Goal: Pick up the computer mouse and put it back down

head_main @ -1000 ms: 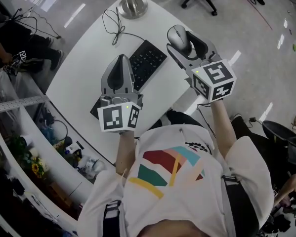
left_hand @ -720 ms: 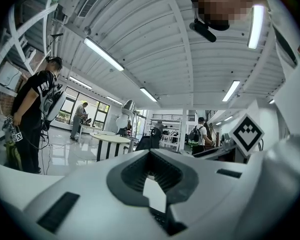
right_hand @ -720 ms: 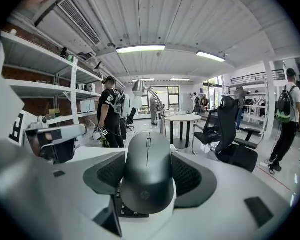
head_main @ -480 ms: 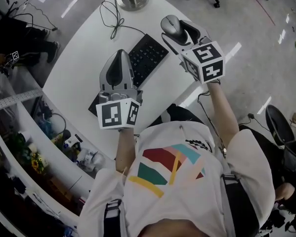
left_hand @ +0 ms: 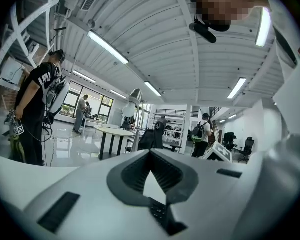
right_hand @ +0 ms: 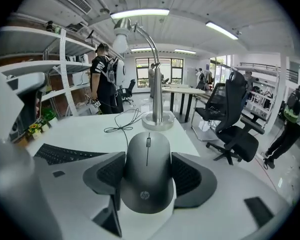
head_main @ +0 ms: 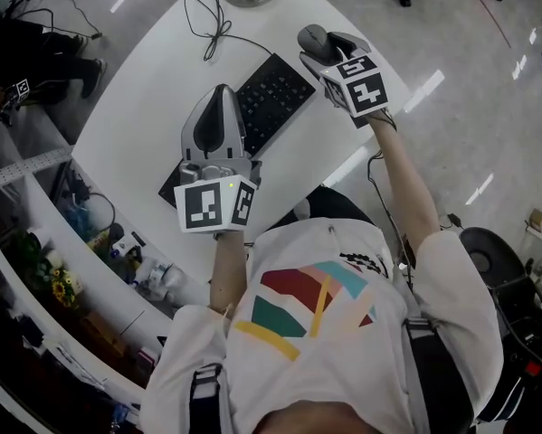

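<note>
The person's right arm reaches far out, and the right gripper point(head_main: 323, 45) pinches the gray mouse point(right_hand: 147, 176) by its two sides, at the far right part of the white table point(head_main: 144, 125), just beside the black keyboard point(head_main: 269, 105). The mouse has a small "hp" mark on its back. The left gripper point(head_main: 220, 96) hangs closer in, over the keyboard's near end, jaws pressed together on nothing.

Office: desks point(right_hand: 182, 89), swivel chairs point(right_hand: 236, 134), keyboard point(head_main: 269, 100)

Dark grey computer mouse point(right_hand: 147, 179), rounded; scroll wheel on top, logo at its rear; top side up, level; gripped at both flanks by the right gripper point(right_hand: 147, 160).
</note>
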Demonstrator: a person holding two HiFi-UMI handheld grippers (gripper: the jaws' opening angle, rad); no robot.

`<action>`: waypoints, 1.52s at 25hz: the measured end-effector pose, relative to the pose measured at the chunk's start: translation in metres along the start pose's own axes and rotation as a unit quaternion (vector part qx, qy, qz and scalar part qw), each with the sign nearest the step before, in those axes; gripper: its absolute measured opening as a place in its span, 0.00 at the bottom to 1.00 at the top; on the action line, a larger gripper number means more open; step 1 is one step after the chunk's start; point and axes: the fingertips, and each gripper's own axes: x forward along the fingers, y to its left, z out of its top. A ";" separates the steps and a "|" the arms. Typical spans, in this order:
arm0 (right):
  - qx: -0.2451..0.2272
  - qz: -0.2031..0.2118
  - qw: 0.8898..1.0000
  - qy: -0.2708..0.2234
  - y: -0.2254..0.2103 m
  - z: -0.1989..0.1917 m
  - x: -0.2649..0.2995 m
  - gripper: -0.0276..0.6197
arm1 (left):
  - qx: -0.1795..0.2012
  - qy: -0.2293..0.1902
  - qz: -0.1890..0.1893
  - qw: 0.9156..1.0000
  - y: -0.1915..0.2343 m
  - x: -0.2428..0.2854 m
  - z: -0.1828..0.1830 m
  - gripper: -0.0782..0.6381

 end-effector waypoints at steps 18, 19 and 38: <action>-0.021 0.013 0.995 0.101 -0.016 -0.049 0.068 0.50 | -0.008 0.022 0.012 1.000 0.016 0.015 -0.016 0.17; -0.017 0.014 0.995 0.099 -0.016 -0.049 0.068 0.50 | -0.007 0.021 0.014 1.000 0.018 0.014 -0.016 0.17; -0.028 0.013 0.997 0.071 -0.014 -0.035 0.066 0.50 | 0.000 0.008 0.021 1.000 0.017 0.004 -0.007 0.17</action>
